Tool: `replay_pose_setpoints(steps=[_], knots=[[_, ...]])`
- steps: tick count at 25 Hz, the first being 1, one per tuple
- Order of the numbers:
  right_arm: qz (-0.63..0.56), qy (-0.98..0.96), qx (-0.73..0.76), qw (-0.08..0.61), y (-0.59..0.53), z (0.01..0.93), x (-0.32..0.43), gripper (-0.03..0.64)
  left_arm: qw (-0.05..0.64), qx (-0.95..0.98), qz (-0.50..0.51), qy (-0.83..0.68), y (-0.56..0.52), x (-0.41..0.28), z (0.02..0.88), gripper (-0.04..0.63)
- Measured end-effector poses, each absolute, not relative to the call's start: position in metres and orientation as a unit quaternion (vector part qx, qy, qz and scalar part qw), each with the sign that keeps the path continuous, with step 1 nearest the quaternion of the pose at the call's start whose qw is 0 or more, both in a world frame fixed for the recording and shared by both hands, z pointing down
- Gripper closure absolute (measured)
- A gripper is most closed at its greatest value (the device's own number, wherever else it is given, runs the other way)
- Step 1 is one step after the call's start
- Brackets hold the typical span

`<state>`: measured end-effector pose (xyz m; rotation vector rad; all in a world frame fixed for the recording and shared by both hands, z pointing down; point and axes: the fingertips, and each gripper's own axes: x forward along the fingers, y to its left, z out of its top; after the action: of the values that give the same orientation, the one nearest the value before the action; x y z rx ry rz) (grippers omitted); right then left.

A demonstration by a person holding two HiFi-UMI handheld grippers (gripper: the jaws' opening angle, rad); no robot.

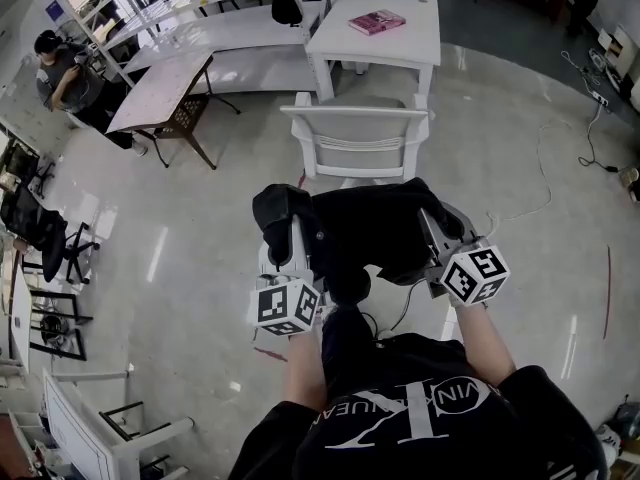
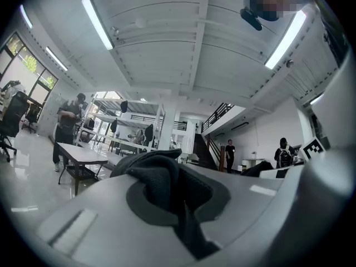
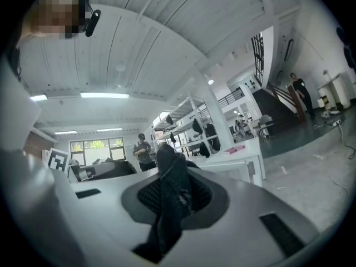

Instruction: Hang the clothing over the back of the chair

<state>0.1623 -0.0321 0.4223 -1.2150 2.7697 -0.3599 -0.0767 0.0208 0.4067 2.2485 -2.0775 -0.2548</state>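
A black piece of clothing (image 1: 365, 230) hangs stretched between my two grippers, just in front of the person's chest. My left gripper (image 1: 283, 216) is shut on its left corner, and in the left gripper view the bunched black cloth (image 2: 164, 183) sits pinched between the jaws. At the other end, my right gripper (image 1: 433, 216) is shut on a fold of the cloth (image 3: 173, 189), which sticks up between its jaws. The white chair (image 1: 358, 138) stands straight ahead, beyond the clothing, with its back rail nearest to me. The clothing is apart from the chair.
Behind the chair stands a white table (image 1: 400, 38) with a pink book (image 1: 377, 21) on it. Long white tables (image 1: 230, 33) and a brown-legged table (image 1: 160, 93) are at the back left, near a seated person (image 1: 60, 68). A black office chair (image 1: 45, 238) is at left. Cables (image 1: 548, 173) lie at right.
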Motion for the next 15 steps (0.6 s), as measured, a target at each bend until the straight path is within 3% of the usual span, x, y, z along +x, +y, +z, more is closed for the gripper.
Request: replay_pose_setpoints(steps=[15], knots=[[-0.131, 0.882, -0.449, 0.047, -0.088, 0.431, 0.118, 0.563, 0.054, 0.781, -0.057, -0.619, -0.07, -0.119, 0.415, 0.572]])
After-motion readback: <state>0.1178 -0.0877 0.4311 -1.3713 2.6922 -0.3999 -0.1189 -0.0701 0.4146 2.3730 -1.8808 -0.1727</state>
